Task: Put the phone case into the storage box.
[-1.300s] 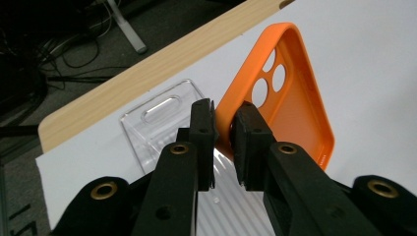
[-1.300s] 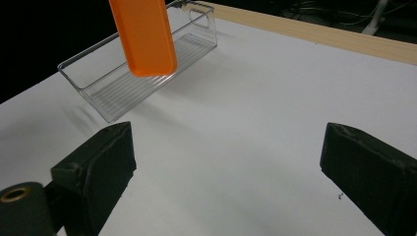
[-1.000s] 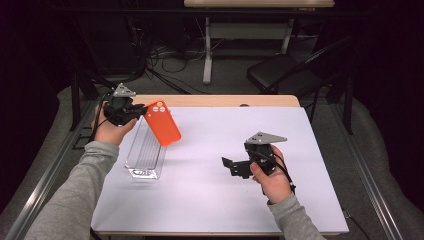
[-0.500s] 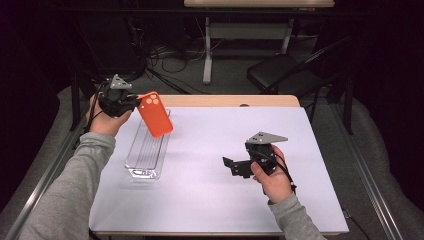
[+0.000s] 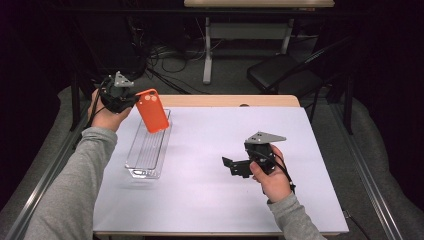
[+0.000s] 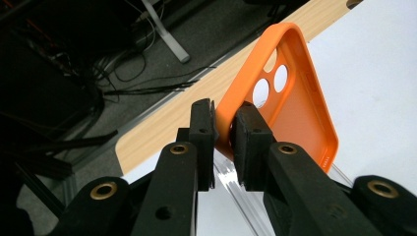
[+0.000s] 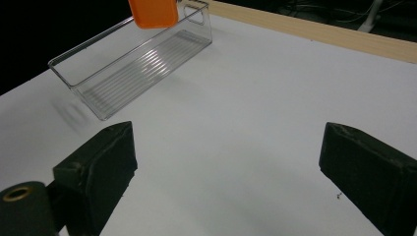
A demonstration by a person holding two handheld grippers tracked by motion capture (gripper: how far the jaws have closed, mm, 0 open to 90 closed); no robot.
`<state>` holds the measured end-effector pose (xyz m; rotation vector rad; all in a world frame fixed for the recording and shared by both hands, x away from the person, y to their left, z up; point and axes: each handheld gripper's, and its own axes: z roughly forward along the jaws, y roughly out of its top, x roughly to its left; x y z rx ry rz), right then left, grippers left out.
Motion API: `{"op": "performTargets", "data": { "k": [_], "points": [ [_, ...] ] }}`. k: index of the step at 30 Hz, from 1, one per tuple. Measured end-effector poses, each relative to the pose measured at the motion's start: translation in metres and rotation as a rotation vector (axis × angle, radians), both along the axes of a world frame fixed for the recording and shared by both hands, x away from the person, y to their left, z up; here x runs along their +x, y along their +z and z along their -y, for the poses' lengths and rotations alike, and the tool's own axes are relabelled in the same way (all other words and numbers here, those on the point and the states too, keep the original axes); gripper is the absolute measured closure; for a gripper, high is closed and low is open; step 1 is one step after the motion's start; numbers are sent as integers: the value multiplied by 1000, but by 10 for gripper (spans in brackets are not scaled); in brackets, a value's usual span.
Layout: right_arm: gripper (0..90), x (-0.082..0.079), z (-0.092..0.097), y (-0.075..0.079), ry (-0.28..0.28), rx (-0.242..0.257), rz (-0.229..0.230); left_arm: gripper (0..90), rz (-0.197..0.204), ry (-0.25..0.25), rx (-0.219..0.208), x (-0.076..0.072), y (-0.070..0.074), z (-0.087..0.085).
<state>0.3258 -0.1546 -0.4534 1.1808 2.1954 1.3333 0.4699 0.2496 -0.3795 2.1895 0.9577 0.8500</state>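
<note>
A: Left gripper?
B: Clenched on the edge of the orange silicone phone case, near its camera holes. Held in the air, tilted, over the far end of the clear ribbed plastic tray.

A: Tray?
B: Lying on the white table, left side.

A: Right gripper?
B: Released, jaws wide apart, nothing between. Low over the white table, well apart from tray and case.

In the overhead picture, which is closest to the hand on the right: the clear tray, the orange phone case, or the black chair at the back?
From the right gripper:
1. Clear tray, on the table to its left.
2. Orange phone case, held above the tray's far end.
3. Black chair, on the floor beyond the table.
</note>
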Motion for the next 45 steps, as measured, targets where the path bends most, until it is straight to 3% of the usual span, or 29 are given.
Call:
{"op": "performTargets", "data": {
  "k": [9, 18, 29, 39, 45],
  "points": [
    [67, 0, 0, -1, -1, -7, -5, 802, 32, -24, 50, 9, 1, 5],
    [69, 1, 2, -2, -9, -3, -8, 801, 23, -48, 58, 18, 5, 4],
    [69, 2, 1, -4, -10, -7, -12, 801, 53, -60, 78, 27, 18, -1],
    [68, 2, 1, -6, -9, -14, -19, 801, 78, -45, 142, 38, 10, -4],
    [69, 3, 2, -6, -15, -11, -21, 801, 116, -40, 181, 43, 6, 0]
  ]
}}
